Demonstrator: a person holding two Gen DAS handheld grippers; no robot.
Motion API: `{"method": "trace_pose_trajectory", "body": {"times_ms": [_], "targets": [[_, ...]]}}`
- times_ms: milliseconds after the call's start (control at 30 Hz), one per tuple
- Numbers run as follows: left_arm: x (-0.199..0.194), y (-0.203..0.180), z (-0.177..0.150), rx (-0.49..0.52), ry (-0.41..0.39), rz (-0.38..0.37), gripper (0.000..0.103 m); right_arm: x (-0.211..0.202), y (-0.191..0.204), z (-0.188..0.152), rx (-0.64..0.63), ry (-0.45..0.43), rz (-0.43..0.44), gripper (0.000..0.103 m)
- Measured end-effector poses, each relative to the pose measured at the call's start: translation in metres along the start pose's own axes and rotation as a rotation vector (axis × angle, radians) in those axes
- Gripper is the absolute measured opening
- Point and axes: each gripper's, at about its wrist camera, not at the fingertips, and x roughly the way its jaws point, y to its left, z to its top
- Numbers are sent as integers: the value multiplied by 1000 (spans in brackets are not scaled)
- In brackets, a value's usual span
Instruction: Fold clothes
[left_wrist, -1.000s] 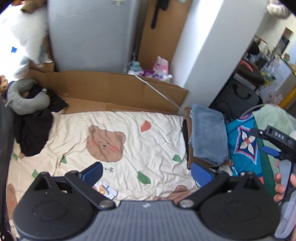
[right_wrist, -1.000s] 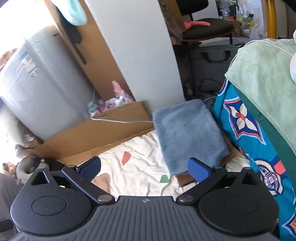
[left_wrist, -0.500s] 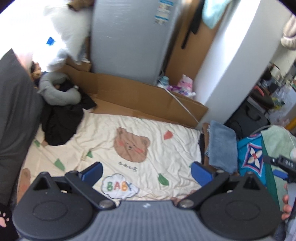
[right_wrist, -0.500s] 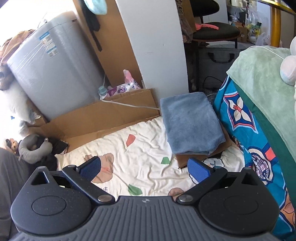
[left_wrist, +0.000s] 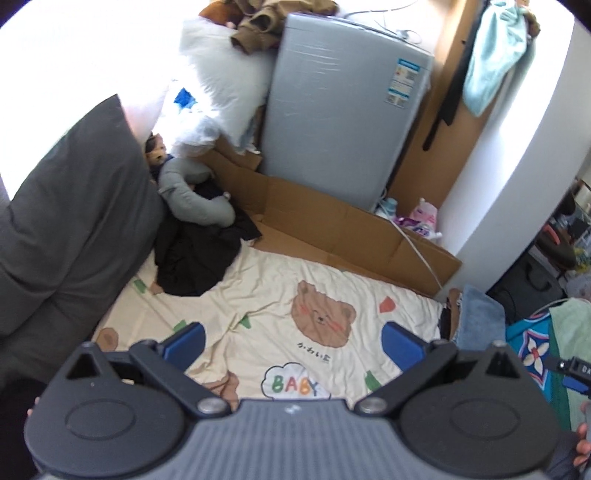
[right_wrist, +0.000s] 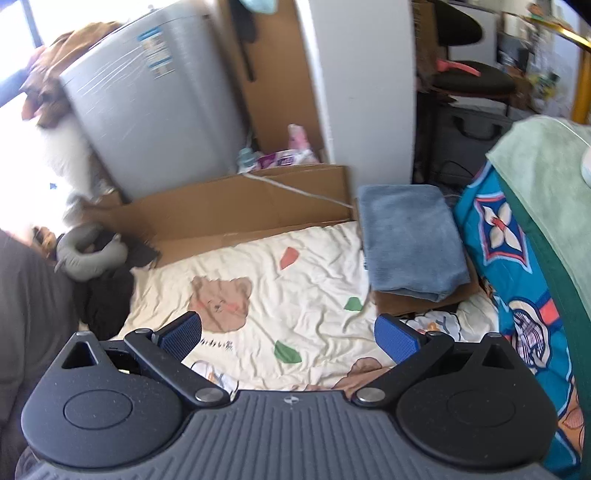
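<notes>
Above the bear-print sheet, left gripper and right gripper hang wide and empty; next likely fetching the black garment, far left.

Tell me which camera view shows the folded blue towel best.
The right wrist view: the towel lies there in full, folded, on a cardboard piece beside the bear sheet. The left wrist view shows only part of the towel at the right, its lower part hidden behind the gripper body.
</notes>
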Motion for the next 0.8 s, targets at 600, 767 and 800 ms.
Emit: {"method": "trace_pose_trajectory", "body": {"times_ms": [600, 767, 800], "targets": [[32, -5, -35, 31, 68, 106, 103, 36, 1, -28, -116, 109, 60, 103], [53, -9, -41, 43, 106, 94, 103, 49, 0, -34, -149, 138, 46, 103], [54, -7, -40, 47, 102, 92, 103, 51, 0, -35, -150, 139, 43, 103]]}}
